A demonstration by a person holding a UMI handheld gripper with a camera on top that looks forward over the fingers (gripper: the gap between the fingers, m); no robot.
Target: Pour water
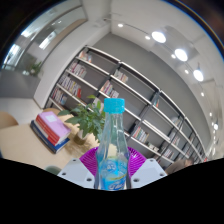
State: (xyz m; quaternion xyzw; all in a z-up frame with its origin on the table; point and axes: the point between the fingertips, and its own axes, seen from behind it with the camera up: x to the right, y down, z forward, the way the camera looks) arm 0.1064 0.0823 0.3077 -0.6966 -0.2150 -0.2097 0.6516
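Blue-capped clear plastic, the bottle stands upright in the lower middle of my view, tapered at the neck, with a blue label low on its body. Behind it a green leafy plant spreads, and further back long white shelves of books cross the frame's centre. A red and blue box sits at the left. My gripper has the bottle between its magenta pads; I cannot tell whether both fingers press it.
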